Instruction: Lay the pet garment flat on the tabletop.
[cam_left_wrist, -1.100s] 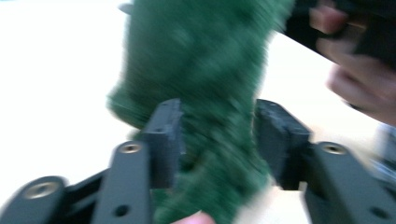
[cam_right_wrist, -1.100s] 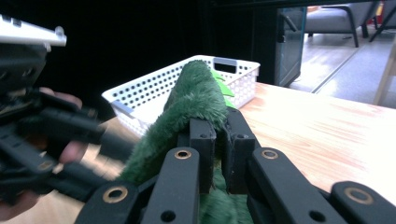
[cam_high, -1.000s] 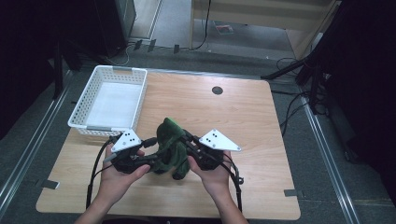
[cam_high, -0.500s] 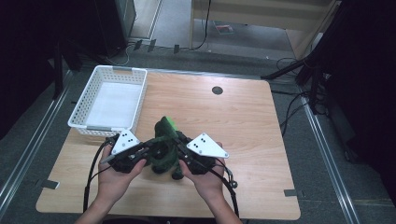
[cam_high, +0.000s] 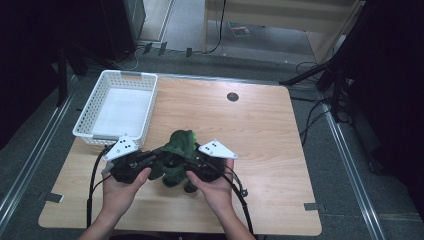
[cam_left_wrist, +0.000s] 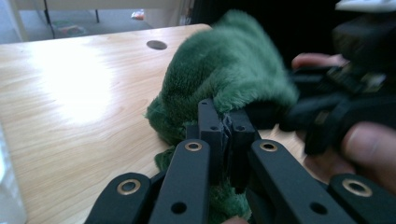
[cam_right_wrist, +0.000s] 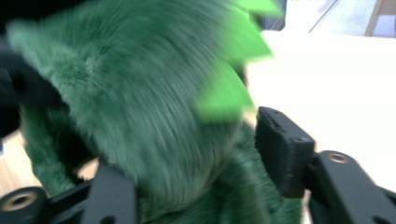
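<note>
A: So, where was the green plush toy (cam_high: 178, 152) sitting; and who had it?

B: Near-centre of the table (cam_high: 260, 130), between the two hands; the left gripper (cam_high: 152, 159) had its jaws clenched on a fold of fur at the toy's left side, clear in the left gripper view; the pads (cam_left_wrist: 211, 133) were nearly touching with fabric pinched between them.

A: And the right gripper (cam_high: 192, 166)?

B: Jaws spread wide around the toy's bulk; in the right gripper view one pad (cam_right_wrist: 282, 149) stood clear of the fur; the other was hidden behind the plush, so I couldn't confirm contact; I'd call it released, not gripping.

A: Why the two-sided setup?

B: My read; the left pinch anchored the soft body so it couldn't slide, and the right was positioned to take a second hold; limp plush needs two points to lift without sagging.

A: Room to move?

B: Plenty right and far; bare wood out to the cable hole (cam_high: 232, 96); the white basket (cam_high: 142, 112) sat far-left, near the left hand, its near rim close to that gripper's plate; the table's near edge was just behind the wrists, so little room to pull back.
</note>
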